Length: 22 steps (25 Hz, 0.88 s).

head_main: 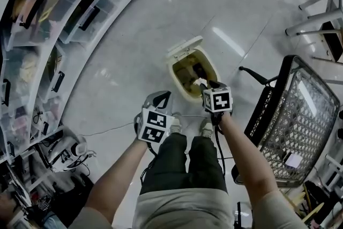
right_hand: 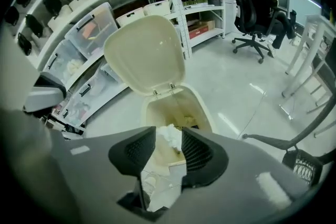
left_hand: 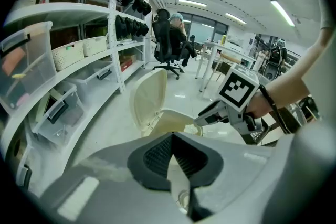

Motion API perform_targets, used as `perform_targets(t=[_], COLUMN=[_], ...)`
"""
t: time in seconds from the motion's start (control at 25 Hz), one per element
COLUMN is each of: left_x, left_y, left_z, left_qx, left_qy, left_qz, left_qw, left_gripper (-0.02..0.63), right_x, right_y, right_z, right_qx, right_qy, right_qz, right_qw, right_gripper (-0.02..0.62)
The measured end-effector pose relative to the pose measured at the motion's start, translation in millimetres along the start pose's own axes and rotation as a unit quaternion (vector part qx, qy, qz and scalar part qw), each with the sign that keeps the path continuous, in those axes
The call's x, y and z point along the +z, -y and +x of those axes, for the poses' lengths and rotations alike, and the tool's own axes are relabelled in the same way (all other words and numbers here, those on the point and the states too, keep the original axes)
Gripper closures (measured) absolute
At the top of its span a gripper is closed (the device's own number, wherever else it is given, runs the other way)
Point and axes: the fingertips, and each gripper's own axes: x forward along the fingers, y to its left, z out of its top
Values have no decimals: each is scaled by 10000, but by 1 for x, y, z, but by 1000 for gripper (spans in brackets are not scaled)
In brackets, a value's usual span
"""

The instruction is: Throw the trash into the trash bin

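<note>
A cream trash bin [head_main: 181,83] stands on the floor with its lid [head_main: 184,46] flipped up, just ahead of the person's feet. My right gripper [head_main: 204,85] hangs right over the bin's mouth. In the right gripper view its jaws [right_hand: 169,132] stand apart with crumpled white trash [right_hand: 167,140] between the pads, above the bin's opening [right_hand: 202,108]. My left gripper [head_main: 163,97] is lower left of the bin, a little short of it. Its jaws [left_hand: 173,138] meet at the tips with nothing in them; past them show the bin lid [left_hand: 148,99] and the right gripper [left_hand: 202,119].
Curved shelves with clear plastic boxes [head_main: 53,2] line the left side. A black wire-basket cart [head_main: 300,115] stands close at the right of the bin. A person sits in an office chair [right_hand: 256,8] farther back, beside table legs [head_main: 316,13].
</note>
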Motion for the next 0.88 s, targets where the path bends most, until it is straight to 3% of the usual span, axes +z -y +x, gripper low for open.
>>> perform_targets(t=[0.2, 0.4, 0.64, 0.76, 0.88], left_x=[-2, 20, 69, 100, 135], left_y=[2, 11, 24, 36, 46], left_z=[-4, -24, -64, -89, -120], left_qx=[64, 42, 98, 65, 80], left_qy=[13, 128, 427, 638, 946], left_qz=[-40, 61, 505, 597, 679], left_qw=[10000, 9999, 9978, 9962, 9932], left_gripper=[604, 604, 604, 604, 604], right_x=[-3, 15, 53, 78, 102], right_y=[5, 3, -6, -14, -23], right_z=[-9, -64, -163, -230, -298], right_qx=[-46, -43, 51, 103, -77], right_qy=[63, 502, 1245, 1782, 2319], right_qz=[57, 63, 21, 90, -161], right_qw=[10000, 9987, 9922, 9839, 9726], right_gripper=[450, 475, 445, 443, 443])
